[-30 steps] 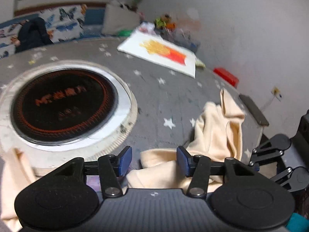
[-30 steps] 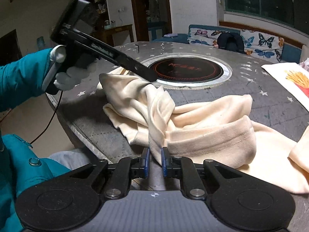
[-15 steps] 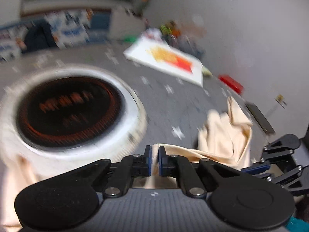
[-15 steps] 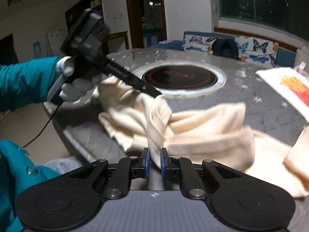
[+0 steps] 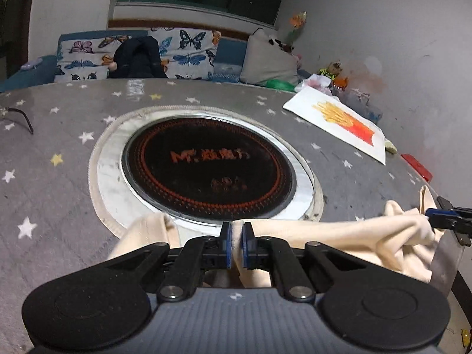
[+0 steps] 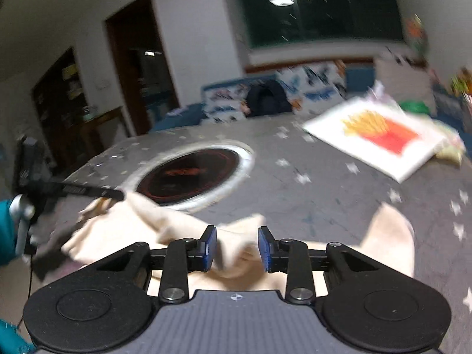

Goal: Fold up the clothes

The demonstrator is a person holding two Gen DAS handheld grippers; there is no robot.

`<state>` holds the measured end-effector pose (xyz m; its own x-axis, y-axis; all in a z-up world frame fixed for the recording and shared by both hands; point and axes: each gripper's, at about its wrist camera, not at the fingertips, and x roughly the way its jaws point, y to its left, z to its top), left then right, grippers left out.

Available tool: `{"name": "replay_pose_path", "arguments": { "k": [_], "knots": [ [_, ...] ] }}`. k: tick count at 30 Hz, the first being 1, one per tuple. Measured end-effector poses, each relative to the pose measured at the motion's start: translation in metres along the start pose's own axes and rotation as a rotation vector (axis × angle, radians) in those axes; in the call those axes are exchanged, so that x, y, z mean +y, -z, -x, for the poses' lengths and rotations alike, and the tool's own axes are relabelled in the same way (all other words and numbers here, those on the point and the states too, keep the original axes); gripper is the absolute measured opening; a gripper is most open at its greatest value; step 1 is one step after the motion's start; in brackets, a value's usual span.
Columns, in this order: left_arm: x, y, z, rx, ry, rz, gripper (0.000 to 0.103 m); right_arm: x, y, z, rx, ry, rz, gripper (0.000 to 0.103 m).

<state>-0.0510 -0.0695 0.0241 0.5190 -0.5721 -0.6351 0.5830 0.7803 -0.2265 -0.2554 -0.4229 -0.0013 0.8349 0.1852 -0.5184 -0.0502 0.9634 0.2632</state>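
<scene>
A cream garment lies stretched along the near edge of the grey star-patterned table. My left gripper is shut on a fold of it. In the left wrist view my right gripper's blue fingertips touch the garment's right end. In the blurred right wrist view my right gripper is open, with the garment bunched between and below its jaws. The left gripper shows there at the left, pinching the cloth's far end.
A round black induction cooktop with a white rim sits in the table's middle. A white cloth with a fries print lies at the back right, a red object by the right edge. A butterfly-print sofa stands behind.
My left gripper shut on the garment and lifted its edge. My right gripper opened and let go of the fold it held. The garment is now pulled out lengthwise.
</scene>
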Motion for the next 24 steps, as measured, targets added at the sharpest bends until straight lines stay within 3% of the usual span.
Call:
{"name": "replay_pose_path", "arguments": {
  "k": [3, 5, 6, 9, 17, 18, 23, 24],
  "knots": [
    [-0.002, -0.001, -0.001, 0.005, -0.003, -0.007, 0.011, -0.010, 0.001, -0.008, 0.029, -0.004, -0.060, 0.034],
    [-0.001, -0.001, -0.002, 0.010, -0.012, -0.014, 0.021, -0.014, 0.003, -0.012, 0.044, -0.015, -0.091, 0.034],
    [-0.002, -0.001, -0.002, 0.016, -0.020, -0.016, 0.031, -0.016, 0.004, -0.014, 0.052, -0.021, -0.106, 0.034],
    [-0.002, 0.000, -0.002, 0.025, -0.030, -0.023, 0.036, -0.021, 0.006, -0.019, 0.075, -0.037, -0.151, 0.034],
    [-0.011, 0.006, -0.010, 0.075, -0.019, -0.071, 0.032, -0.035, 0.014, -0.025, 0.137, -0.057, -0.262, 0.033],
    [-0.013, 0.007, -0.012, 0.079, -0.018, -0.079, 0.028, -0.034, 0.015, -0.027, 0.139, -0.061, -0.266, 0.031],
    [-0.018, 0.007, -0.015, 0.085, -0.016, -0.092, 0.027, -0.023, 0.010, -0.028, 0.100, -0.040, -0.210, 0.017],
    [-0.018, 0.007, -0.016, 0.085, -0.014, -0.089, 0.019, -0.020, 0.005, -0.028, 0.092, -0.034, -0.189, 0.016]
  ]
}}
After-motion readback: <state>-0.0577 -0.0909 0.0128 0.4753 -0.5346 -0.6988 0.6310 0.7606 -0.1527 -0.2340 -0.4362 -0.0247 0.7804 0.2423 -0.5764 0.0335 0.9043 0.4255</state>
